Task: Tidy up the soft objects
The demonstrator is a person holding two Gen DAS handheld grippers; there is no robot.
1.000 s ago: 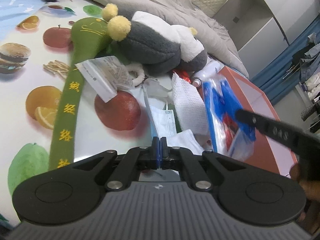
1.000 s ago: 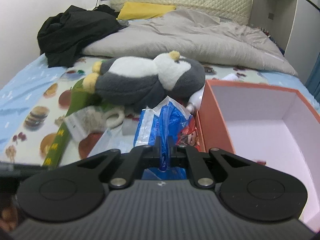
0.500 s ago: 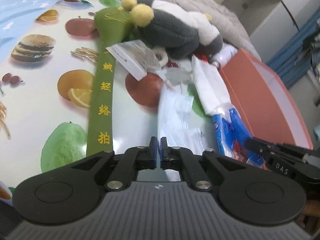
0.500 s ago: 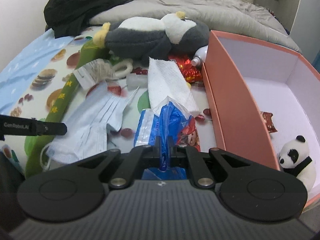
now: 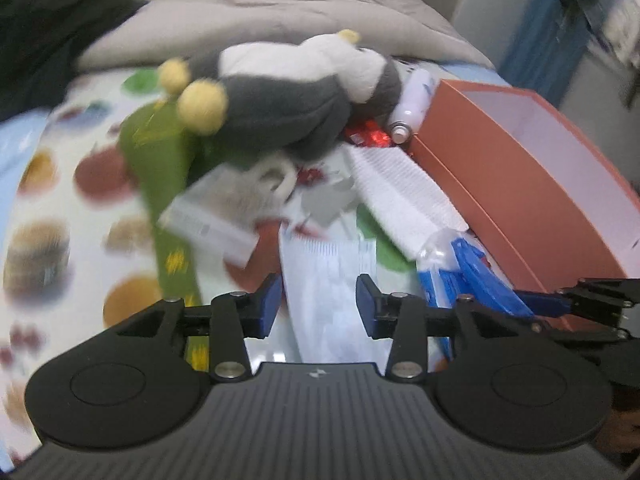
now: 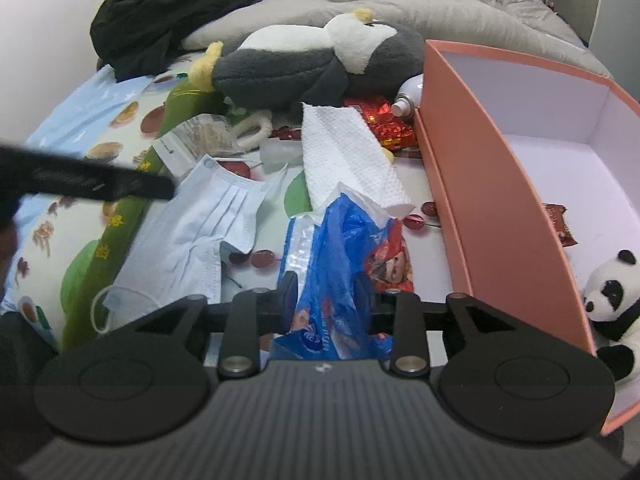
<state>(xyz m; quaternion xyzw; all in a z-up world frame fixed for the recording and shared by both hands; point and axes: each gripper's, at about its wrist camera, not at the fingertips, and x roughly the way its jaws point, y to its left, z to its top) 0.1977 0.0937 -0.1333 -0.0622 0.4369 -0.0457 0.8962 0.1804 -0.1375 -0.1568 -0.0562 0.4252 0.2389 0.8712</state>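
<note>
L gripper (image 5: 319, 304) wide open over mask (image 5: 332, 280); R gripper (image 6: 328, 300) open round blue bag (image 6: 340, 264).

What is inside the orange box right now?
In the right wrist view, the orange box holds a small panda plush at its near end and a red snack wrapper beside the wall. The right gripper's body hides the nearest corner of the floor.

Your left wrist view is heavily motion-blurred: the penguin plush (image 5: 288, 96) and the fruit-print sheet (image 5: 60, 216) left of it smear. Your right wrist view is sharp under soft, even indoor light; shadows beneath the penguin plush (image 6: 304, 64) stay faint. Fisheye distortion bends the orange box (image 6: 472, 184) rim right of it.
</note>
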